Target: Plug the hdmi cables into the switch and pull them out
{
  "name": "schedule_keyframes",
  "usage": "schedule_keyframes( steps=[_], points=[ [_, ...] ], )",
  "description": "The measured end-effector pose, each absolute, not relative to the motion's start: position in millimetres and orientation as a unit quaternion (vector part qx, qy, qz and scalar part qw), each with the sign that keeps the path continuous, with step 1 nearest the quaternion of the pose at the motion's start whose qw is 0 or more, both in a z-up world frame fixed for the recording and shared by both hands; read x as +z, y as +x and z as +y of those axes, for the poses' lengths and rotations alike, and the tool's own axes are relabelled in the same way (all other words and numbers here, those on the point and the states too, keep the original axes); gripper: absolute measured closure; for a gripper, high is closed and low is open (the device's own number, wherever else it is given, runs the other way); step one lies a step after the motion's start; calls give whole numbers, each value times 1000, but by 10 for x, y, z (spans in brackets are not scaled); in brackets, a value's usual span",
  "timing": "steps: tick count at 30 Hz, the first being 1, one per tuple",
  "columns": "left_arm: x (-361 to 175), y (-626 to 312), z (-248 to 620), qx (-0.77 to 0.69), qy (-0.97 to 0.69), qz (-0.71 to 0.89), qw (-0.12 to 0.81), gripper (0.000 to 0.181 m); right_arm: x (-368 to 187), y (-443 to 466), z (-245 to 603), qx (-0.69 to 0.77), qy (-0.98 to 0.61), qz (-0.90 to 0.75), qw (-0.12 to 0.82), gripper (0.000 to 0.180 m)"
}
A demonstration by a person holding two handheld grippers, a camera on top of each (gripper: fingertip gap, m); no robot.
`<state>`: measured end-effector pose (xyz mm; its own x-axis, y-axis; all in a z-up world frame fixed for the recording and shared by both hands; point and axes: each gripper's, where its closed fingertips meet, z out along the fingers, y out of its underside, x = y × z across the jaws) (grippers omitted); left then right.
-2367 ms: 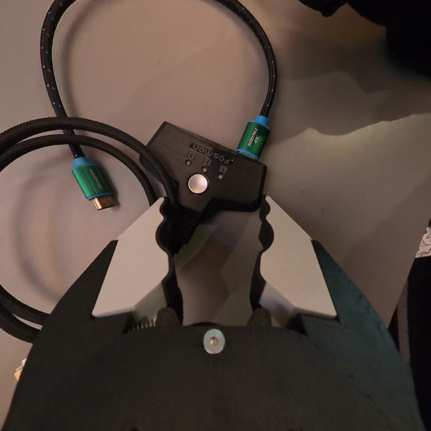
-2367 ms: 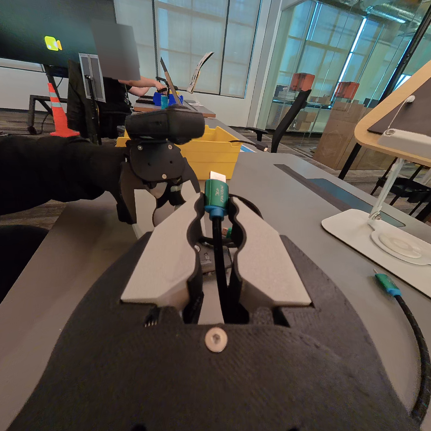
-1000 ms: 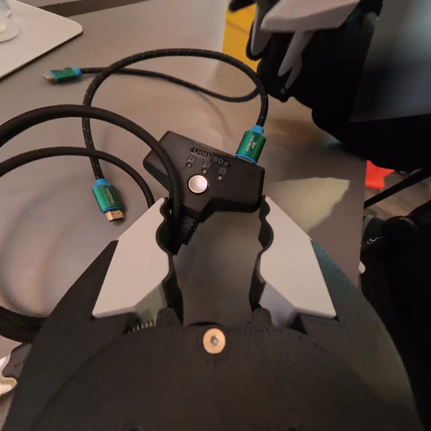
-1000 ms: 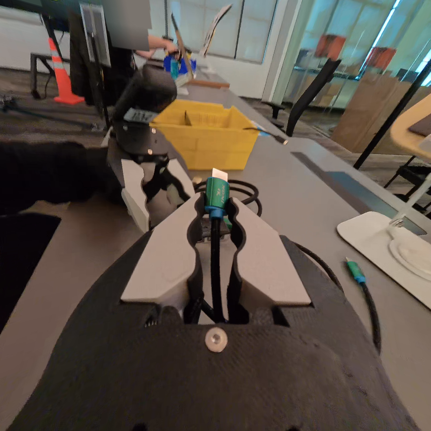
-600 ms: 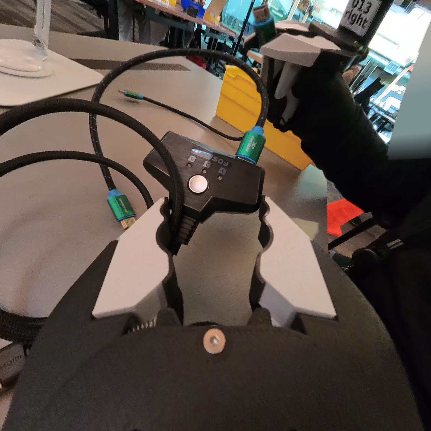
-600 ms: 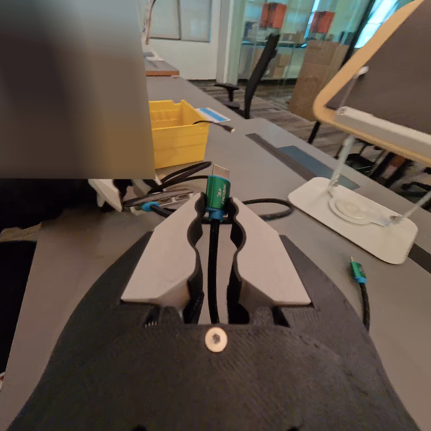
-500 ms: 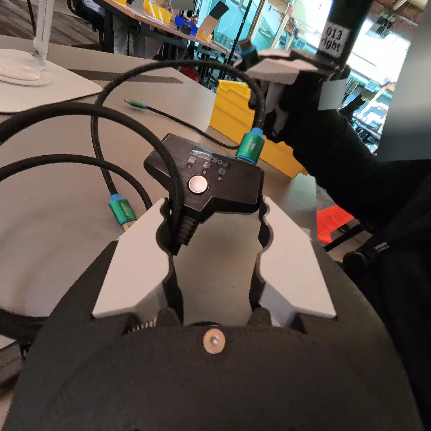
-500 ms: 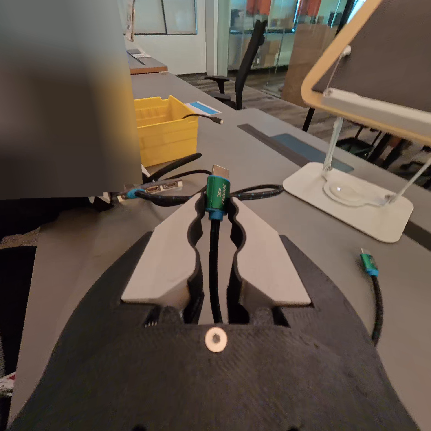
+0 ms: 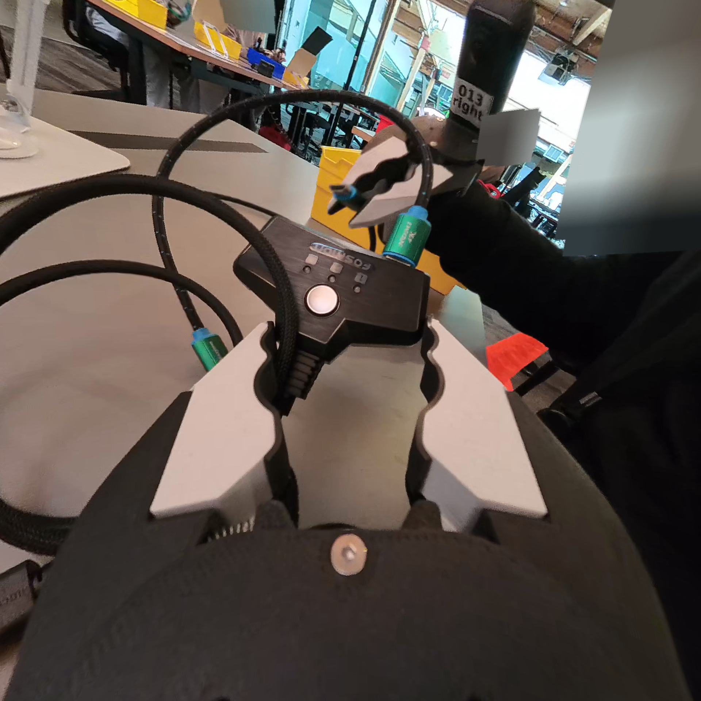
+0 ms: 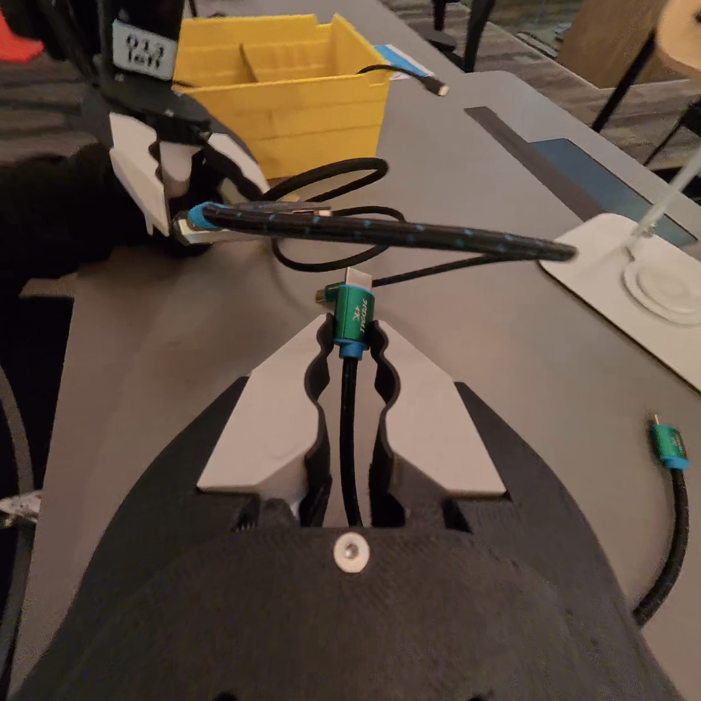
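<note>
My left gripper (image 9: 347,333) is shut on the black HDMI switch (image 9: 341,296) and holds it above the grey table. One green HDMI plug (image 9: 407,237) sits in a far port of the switch. My right gripper (image 10: 351,326) is shut on a second green plug (image 10: 352,315), metal tip forward. In the left wrist view the right gripper (image 9: 379,186) hovers just beyond the switch's far edge. In the right wrist view the left gripper (image 10: 151,170) holds the switch (image 10: 189,231) at upper left. A third green plug (image 9: 208,351) lies loose on the table.
A yellow bin (image 10: 288,95) stands behind the switch. A white stand base (image 10: 626,273) is at the right. A thick black braided cable (image 9: 113,189) loops at the left. Another green plug (image 10: 669,449) lies near the right edge. A person's black sleeve (image 9: 569,273) is behind the right gripper. There is about 12 centimeters between the tips of the two grippers.
The left gripper has tilted the switch up off the table. The right gripper, still holding its plug, has swung down and closer to the switch's far ports.
</note>
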<state>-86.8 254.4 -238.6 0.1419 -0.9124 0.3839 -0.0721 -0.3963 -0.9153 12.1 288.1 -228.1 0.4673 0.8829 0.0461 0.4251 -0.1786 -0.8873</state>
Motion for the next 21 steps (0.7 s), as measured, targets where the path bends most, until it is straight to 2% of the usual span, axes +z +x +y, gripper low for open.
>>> schedule_keyframes(
  steps=[10,21],
  points=[
    [-2456,-769,2381,-525,-635,428,371,107,-2561,-258,2758,205,-676,-580,405,164],
    [-2491,-752,2383,-517,-641,432,367,107,-2619,-265,2770,188,-678,-595,388,164]
  ],
)
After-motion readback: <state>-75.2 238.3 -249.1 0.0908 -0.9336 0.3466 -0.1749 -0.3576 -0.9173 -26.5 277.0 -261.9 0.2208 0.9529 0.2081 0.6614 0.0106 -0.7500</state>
